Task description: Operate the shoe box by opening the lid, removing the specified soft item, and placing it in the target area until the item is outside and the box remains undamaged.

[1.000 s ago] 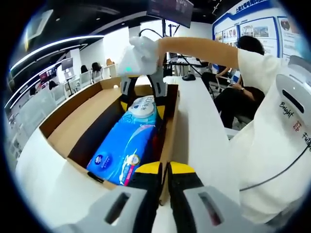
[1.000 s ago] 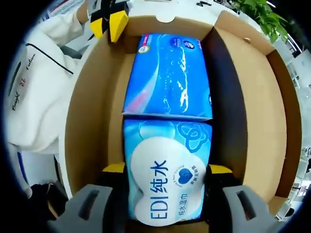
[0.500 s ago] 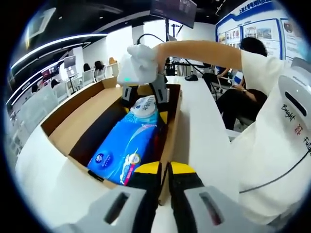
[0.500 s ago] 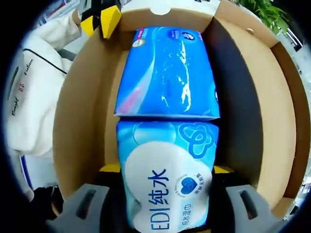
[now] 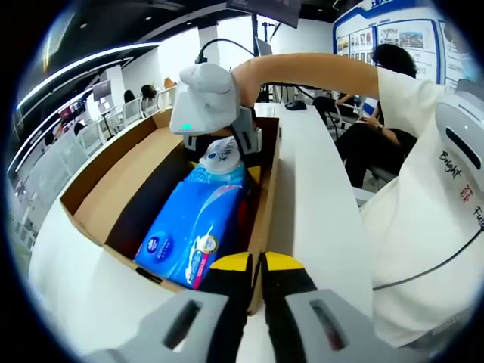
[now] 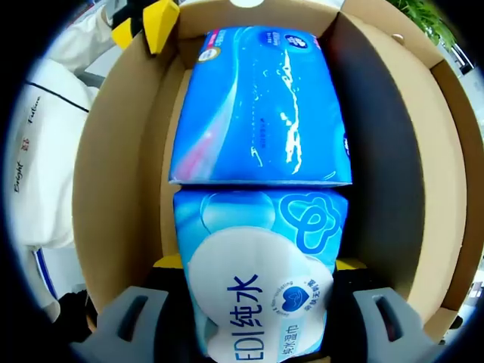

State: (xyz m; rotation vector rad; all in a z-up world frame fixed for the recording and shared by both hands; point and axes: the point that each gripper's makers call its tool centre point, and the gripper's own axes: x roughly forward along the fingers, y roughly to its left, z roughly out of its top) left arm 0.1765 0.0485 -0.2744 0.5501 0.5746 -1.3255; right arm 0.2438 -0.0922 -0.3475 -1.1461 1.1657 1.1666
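The cardboard shoe box lies open on a white table, its lid folded out to the left. Inside lie a blue tissue pack and, beyond it, a light blue wet-wipes pack with a white label. My right gripper is shut on the wipes pack, one yellow pad on each side, and the pack tilts up at that end. My left gripper is shut on the box's near wall at its corner.
The white table runs along the right of the box. A person's white sleeve and bare forearm reach over it. Another person sits at the far end. Desks and chairs stand at the back left.
The right gripper has come up slightly with the wipes pack, which now tilts higher off the box floor. The left gripper still holds the box wall in the same place.
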